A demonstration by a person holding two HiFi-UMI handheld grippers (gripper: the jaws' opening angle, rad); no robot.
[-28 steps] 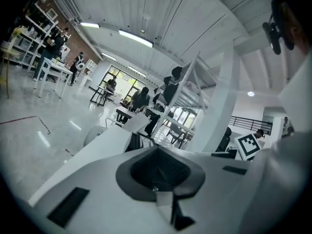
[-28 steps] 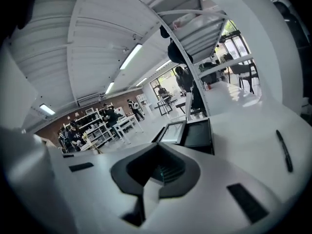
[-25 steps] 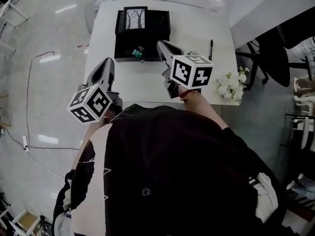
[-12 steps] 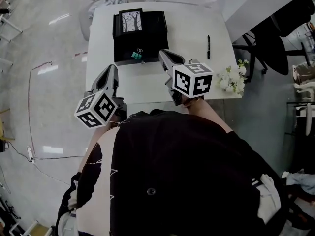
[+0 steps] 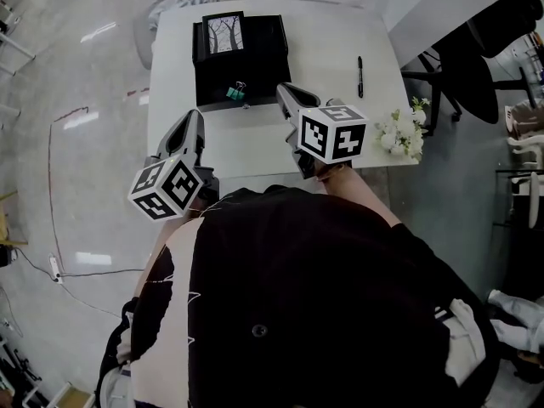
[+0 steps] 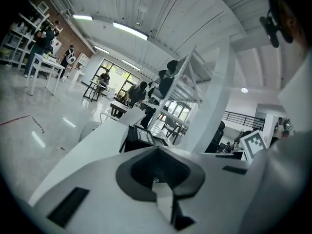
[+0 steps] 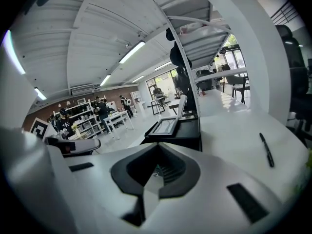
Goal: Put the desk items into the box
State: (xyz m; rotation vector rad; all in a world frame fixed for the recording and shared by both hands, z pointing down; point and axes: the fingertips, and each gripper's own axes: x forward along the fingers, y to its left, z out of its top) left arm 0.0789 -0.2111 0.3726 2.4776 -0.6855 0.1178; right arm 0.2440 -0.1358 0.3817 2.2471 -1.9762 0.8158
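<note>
Loose on tabletop (image 5: 327, 41): black pen (image 5: 359, 65), far right; white flowers (image 5: 399, 134), near right. Both closed, empty: left tongs (image 5: 194, 119), right tongs (image 5: 284, 89). Likely best: open right tongs, pinch pen mid-barrel.

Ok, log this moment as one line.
left gripper: shut, empty | right gripper: shut, empty | pen: on table, right of box | box: holds picture frame

At upper centre we see the black box (image 5: 255, 70) on the white table (image 5: 340, 109); the pen (image 5: 360, 65) lies to its right.
</note>
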